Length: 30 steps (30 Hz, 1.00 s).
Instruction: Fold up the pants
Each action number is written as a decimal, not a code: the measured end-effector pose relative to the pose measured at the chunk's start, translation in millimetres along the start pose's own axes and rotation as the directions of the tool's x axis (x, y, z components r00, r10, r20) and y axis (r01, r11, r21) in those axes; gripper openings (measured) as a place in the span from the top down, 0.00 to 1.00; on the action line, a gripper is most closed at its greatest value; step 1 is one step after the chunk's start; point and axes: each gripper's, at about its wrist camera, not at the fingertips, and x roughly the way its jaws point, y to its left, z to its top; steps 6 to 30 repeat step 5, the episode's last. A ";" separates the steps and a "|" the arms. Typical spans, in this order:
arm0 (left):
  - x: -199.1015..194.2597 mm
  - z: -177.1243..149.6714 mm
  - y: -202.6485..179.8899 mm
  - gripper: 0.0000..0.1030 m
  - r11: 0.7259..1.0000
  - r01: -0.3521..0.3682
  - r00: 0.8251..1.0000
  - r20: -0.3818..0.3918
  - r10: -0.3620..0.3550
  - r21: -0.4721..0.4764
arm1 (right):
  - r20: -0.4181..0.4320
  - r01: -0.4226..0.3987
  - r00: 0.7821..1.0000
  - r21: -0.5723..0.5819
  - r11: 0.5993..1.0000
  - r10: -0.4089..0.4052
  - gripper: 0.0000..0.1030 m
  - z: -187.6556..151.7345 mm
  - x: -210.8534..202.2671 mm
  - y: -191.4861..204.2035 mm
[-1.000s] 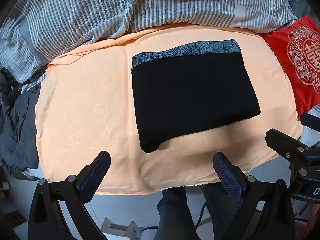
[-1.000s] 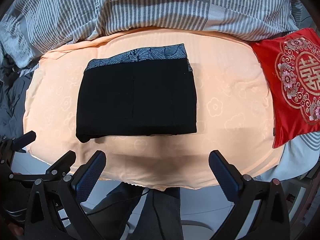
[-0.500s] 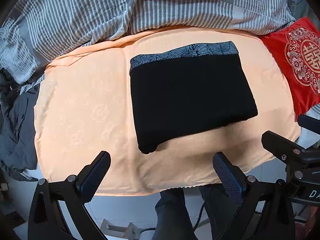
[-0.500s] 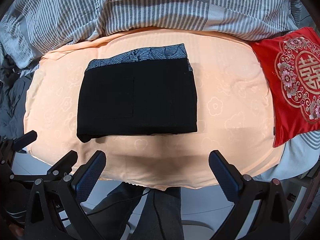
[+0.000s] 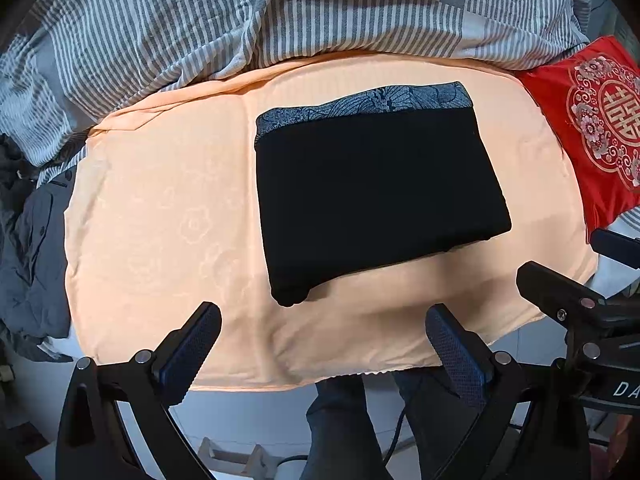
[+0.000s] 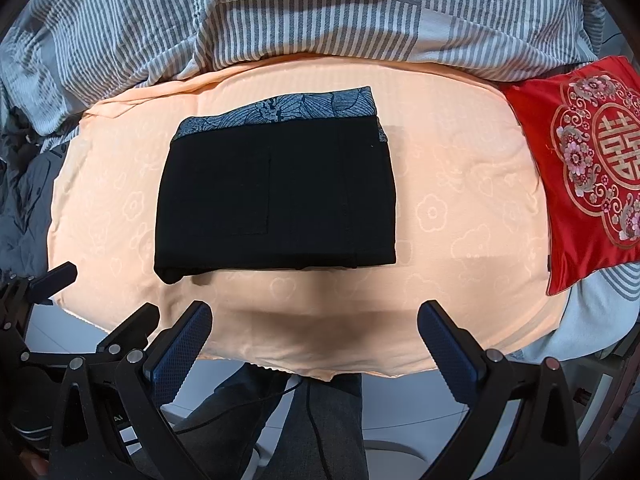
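The black pants lie folded into a compact rectangle on the peach cloth, with a blue-grey patterned waistband along the far edge. My left gripper hangs open over the cloth's near edge, short of the pants, with nothing between its fingers. My right gripper is open too, also held back from the pants and empty. Each wrist view catches part of the other gripper's black frame at its side.
A grey striped duvet is bunched behind the cloth. A red embroidered cushion lies at the right. Dark grey clothing is heaped at the left. The person's legs stand below the bed edge.
Both grippers stay open and empty. The left wrist view has shifted slightly, with the pants a little higher and further left; the right view is almost unchanged.
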 end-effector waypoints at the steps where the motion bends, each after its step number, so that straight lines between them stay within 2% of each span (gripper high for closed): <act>1: -0.4 -0.2 -0.7 0.00 1.000 0.002 1.000 0.003 -0.002 0.005 | 0.000 -0.001 1.000 0.001 1.000 0.001 0.00 -0.1 0.3 -0.7; 30: -1.9 -1.0 -5.0 0.00 1.000 0.000 1.000 0.010 -0.001 0.026 | -0.001 -0.003 1.000 0.006 1.000 0.003 0.00 -0.8 0.8 -1.8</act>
